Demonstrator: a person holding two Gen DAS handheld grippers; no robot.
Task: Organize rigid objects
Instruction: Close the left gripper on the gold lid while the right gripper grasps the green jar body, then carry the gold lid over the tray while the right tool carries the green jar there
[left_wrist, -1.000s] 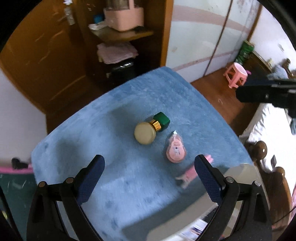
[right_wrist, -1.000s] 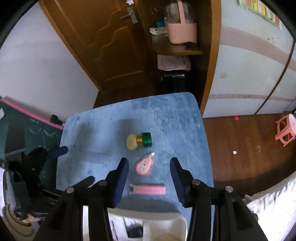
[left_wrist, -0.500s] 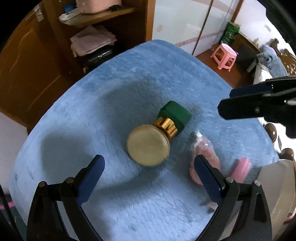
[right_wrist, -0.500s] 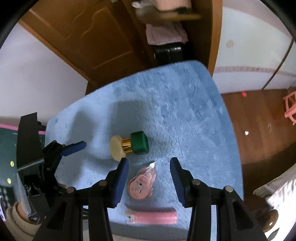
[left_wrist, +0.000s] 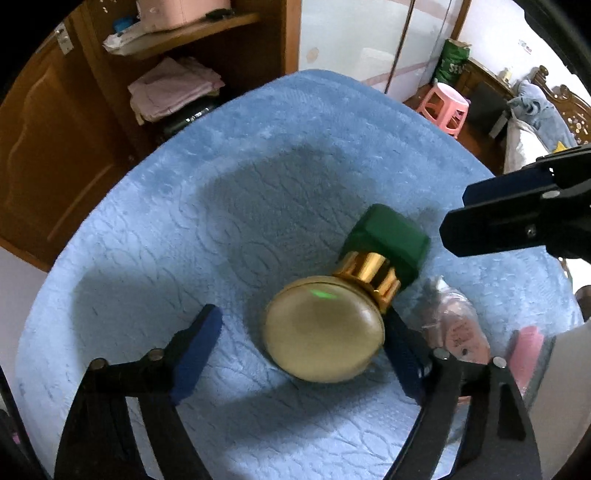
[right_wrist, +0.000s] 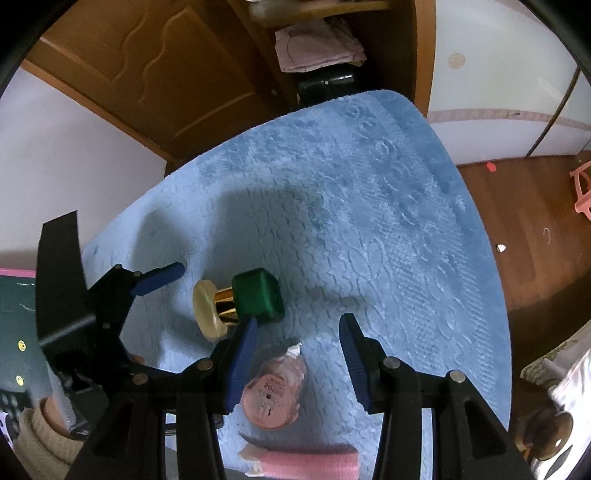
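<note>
Left tongs (left_wrist: 301, 339): I am closing them around the bottle (left_wrist: 332, 317), not gripping.
Right tongs (right_wrist: 297, 358): I am holding them part-open, empty, over the tape dispenser (right_wrist: 273, 395).

A bedroom in a home: wooden door (right_wrist: 147, 77) and shelf unit w/ folded pink linens (left_wrist: 173, 88), pale sliding wardrobe panels (left_wrist: 351, 37), wood floor (right_wrist: 532, 221), pink plastic stool (left_wrist: 445, 105), carved wooden bed frame (left_wrist: 569, 99) w/ bedding. Foreground: table under a blue fleece cover (right_wrist: 369, 206).
</note>
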